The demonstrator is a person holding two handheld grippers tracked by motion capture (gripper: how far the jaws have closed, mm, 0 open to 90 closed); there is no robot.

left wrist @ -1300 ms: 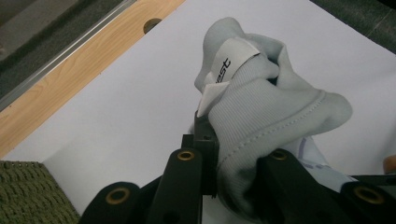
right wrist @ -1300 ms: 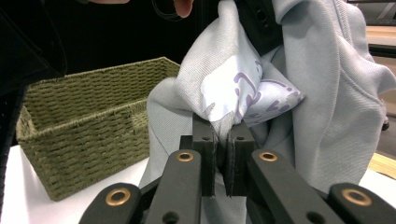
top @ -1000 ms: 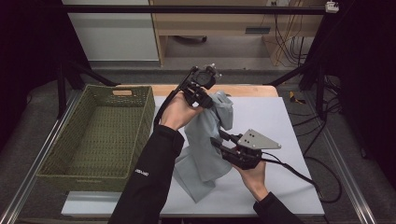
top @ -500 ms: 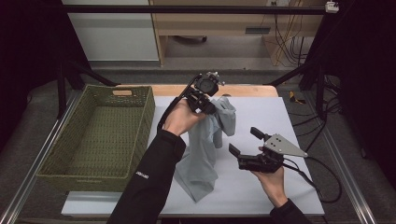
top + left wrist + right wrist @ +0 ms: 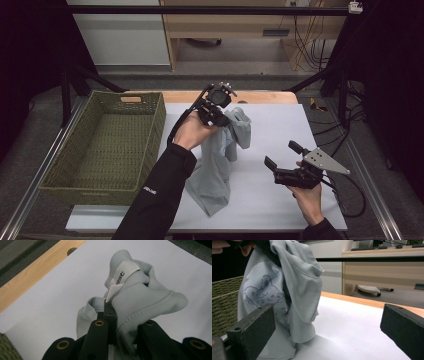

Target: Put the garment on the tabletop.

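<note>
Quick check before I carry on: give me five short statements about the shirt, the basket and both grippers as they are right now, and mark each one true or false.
1. The left gripper is shut on the grey shirt. True.
2. The right gripper grips the shirt's hem. False: its jaws stand open, apart from the cloth.
3. The shirt lies inside the green basket. False: it hangs from the left gripper, its lower part on the white table.
4. A white label shows at the pinched collar. True.
5. The basket stands to the right of the shirt in the high view. False: it stands to the left.
</note>
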